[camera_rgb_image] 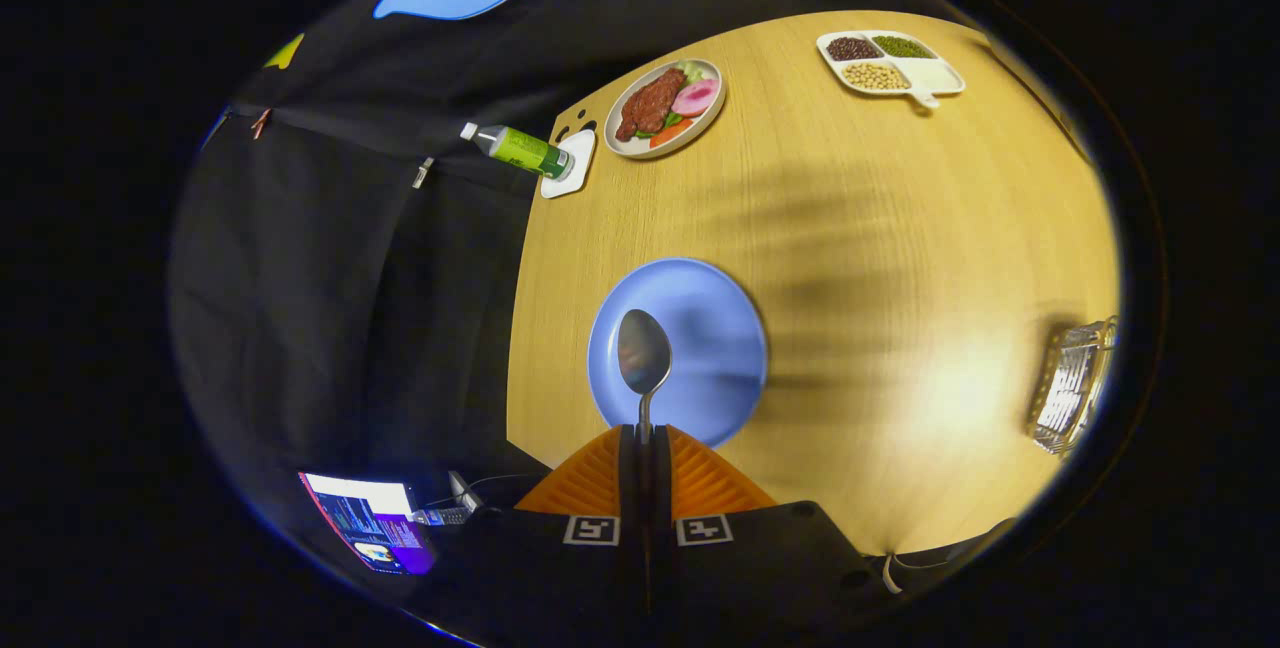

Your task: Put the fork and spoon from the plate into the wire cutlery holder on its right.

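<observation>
Gripper-mounted fisheye, high above table [850,258], looking steeply down, probably.

A light wooden table [900,258] stands against black cloth wall [330,258], brightly lit.

The gripper [645,443] has its two fingers pressed close together, pointing toward twelve o'clock. Both clamp the spoon [643,353] handle.

The spoon [643,356] is clamped between the closed fingers of the gripper [645,433], its bowl held over the plate [720,348] on the table [880,258]. The wire cutlery holder [1072,386] is set well to the plate's right. Beyond the plate, a bottle [518,149], a food dish [664,106] and a divided tray [890,62] are placed.
</observation>
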`<state>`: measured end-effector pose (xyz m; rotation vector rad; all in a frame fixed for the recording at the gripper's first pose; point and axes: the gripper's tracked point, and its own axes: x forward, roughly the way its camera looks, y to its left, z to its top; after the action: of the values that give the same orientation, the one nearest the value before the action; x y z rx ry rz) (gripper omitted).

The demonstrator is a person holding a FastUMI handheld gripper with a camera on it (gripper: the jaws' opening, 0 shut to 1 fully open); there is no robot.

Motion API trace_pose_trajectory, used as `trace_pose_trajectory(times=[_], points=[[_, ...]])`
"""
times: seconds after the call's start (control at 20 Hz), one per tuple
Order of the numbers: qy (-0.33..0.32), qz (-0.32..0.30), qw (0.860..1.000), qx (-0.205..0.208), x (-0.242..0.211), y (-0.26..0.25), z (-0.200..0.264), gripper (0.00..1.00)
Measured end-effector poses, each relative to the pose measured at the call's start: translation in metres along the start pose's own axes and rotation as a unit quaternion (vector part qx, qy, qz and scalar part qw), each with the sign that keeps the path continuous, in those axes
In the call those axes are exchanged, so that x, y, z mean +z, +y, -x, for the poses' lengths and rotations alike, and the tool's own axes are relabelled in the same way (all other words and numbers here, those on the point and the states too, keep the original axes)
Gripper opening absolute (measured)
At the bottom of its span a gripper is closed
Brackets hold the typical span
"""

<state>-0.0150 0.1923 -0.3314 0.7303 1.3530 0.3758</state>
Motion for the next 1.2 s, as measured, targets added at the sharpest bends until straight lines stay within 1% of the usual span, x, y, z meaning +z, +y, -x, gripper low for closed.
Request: trace_pose_trajectory(times=[0.2, 0.35, 0.45, 0.6, 0.75, 0.85, 0.95, 1.05, 1.2], points=[[-0.025, 0.0, 0.999, -0.027, 0.012, -0.046, 0.073, 0.06], [-0.037, -0.004, 0.997, -0.064, 0.015, -0.087, 0.123, 0.06], [-0.036, -0.01, 0.995, -0.089, 0.013, -0.112, 0.15, 0.06], [-0.032, -0.036, 0.992, -0.116, 0.01, -0.142, 0.176, 0.06], [0.002, -0.065, 0.987, -0.147, -0.006, -0.174, 0.191, 0.06], [0.029, -0.084, 0.984, -0.154, -0.015, -0.189, 0.19, 0.06], [0.052, -0.108, 0.981, -0.155, -0.016, -0.201, 0.182, 0.06], [0.078, -0.115, 0.976, -0.169, -0.019, -0.217, 0.173, 0.06], [0.097, -0.127, 0.969, -0.186, -0.009, -0.232, 0.158, 0.06]])
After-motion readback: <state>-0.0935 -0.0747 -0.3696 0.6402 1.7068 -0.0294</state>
